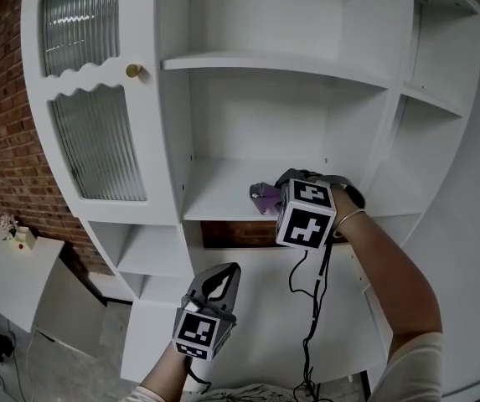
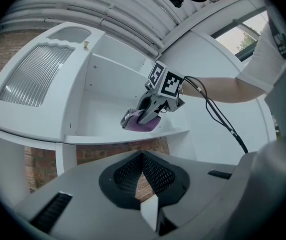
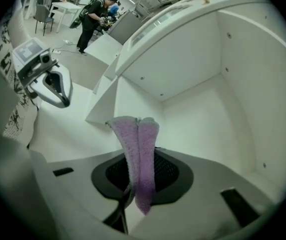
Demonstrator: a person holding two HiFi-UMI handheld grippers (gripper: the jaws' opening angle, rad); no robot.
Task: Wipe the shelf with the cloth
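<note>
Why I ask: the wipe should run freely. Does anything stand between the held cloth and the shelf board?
Nothing visible does. The right gripper is shut on the purple cloth, right at the middle shelf, whose board looks bare. The left gripper hangs lower, clear of it.

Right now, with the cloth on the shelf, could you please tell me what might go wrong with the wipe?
1. The right gripper pinches the purple cloth as a narrow folded strip, so its hard jaws might scrape the white shelf instead of wiping it.
2. The cloth sits near the shelf's front edge; if it slips free, it could drop off.
3. The cable hangs close to the left gripper and might snag.
</note>
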